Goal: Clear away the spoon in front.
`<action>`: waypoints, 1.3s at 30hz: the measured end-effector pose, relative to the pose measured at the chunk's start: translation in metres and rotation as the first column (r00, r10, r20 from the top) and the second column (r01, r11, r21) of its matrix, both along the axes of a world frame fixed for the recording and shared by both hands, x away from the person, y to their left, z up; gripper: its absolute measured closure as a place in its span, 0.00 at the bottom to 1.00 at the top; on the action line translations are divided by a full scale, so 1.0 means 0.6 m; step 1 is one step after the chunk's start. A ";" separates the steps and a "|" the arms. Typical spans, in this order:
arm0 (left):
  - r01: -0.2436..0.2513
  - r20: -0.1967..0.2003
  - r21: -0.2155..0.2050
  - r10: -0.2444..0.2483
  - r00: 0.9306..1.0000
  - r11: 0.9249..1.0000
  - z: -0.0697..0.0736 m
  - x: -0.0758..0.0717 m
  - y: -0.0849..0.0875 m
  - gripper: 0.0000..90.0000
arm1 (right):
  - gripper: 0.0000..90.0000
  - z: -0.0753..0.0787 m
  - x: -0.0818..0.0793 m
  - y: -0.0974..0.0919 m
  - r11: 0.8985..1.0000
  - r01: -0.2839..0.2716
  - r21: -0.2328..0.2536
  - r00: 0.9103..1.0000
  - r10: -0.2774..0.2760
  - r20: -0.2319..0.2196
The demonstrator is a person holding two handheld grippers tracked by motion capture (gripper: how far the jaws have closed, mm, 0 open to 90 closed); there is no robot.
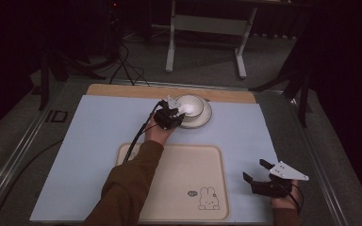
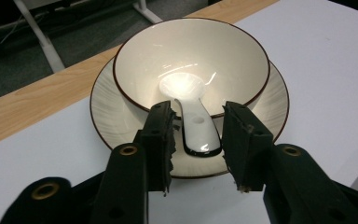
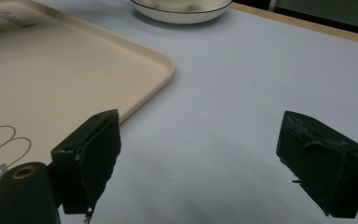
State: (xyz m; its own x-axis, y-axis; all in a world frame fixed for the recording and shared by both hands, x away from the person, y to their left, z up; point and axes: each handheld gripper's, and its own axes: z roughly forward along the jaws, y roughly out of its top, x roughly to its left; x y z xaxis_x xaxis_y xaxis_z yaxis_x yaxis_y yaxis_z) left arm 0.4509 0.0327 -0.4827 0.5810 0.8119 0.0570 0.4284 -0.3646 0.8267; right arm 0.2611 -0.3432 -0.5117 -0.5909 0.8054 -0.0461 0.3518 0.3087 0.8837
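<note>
The left gripper [image 2: 198, 140] is straddling the spoon [image 2: 193, 122] handle, jaws parted; closing seems next. The right gripper [image 1: 258, 170] is idling wide open, holding nothing.

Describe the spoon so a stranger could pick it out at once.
Start at the pale blue mat; near its far edge a cream bowl sits on a ribbed plate. The white ceramic spoon lies in that bowl, its handle over the rim between the left gripper jaws.

**Hidden and cut off**

Cream plastic tray [image 3: 51, 70]: left part beyond the right gripper view's edge, rabbit drawing [image 3: 0, 149] clipped. Cream brown-rimmed saucer [image 3: 182, 14] cropped at top. High view: sleeve [image 1: 127, 188] covers tray's left corner.
</note>
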 end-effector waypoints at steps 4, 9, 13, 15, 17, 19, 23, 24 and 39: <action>-0.029 -0.015 0.003 0.029 0.999 1.000 -0.004 0.004 -0.002 0.75 | 0.15 0.000 -0.001 0.000 1.000 0.001 0.000 1.000 -0.001 0.000; -0.033 -0.024 -0.003 0.033 0.999 0.999 -0.007 0.005 -0.002 0.80 | 0.15 0.000 -0.001 -0.001 1.000 0.001 0.000 1.000 -0.001 0.002; -0.032 -0.035 -0.024 0.032 0.999 0.999 -0.008 0.007 0.000 0.81 | 0.15 0.000 -0.001 -0.001 1.000 0.002 -0.001 1.000 -0.002 0.002; -0.035 -0.034 -0.028 0.034 0.999 0.999 -0.007 0.007 0.001 0.81 | 0.15 0.001 -0.001 -0.001 1.000 0.002 0.000 1.000 -0.002 0.002; -0.035 -0.039 -0.036 0.034 0.999 0.999 -0.007 0.008 0.002 0.82 | 0.15 0.001 -0.001 -0.001 1.000 0.002 -0.001 1.000 -0.002 0.001; -0.038 -0.040 -0.048 0.037 0.999 0.998 -0.006 0.008 0.003 0.82 | 0.15 0.001 -0.001 -0.002 1.000 0.003 -0.001 1.000 -0.003 0.001; -0.036 -0.037 -0.058 0.034 0.999 0.998 -0.003 0.007 0.005 0.82 | 0.15 0.001 -0.001 -0.002 1.000 0.003 -0.001 1.000 -0.003 0.001; -0.035 -0.035 -0.060 0.033 0.999 0.998 -0.002 0.006 0.005 0.82 | 0.15 0.001 -0.001 -0.002 1.000 0.003 -0.001 1.000 -0.003 0.001; -0.045 -0.018 -0.082 0.043 0.999 0.996 0.014 0.001 0.011 0.82 | 0.15 0.000 -0.001 -0.002 1.000 0.002 -0.003 1.000 -0.002 0.001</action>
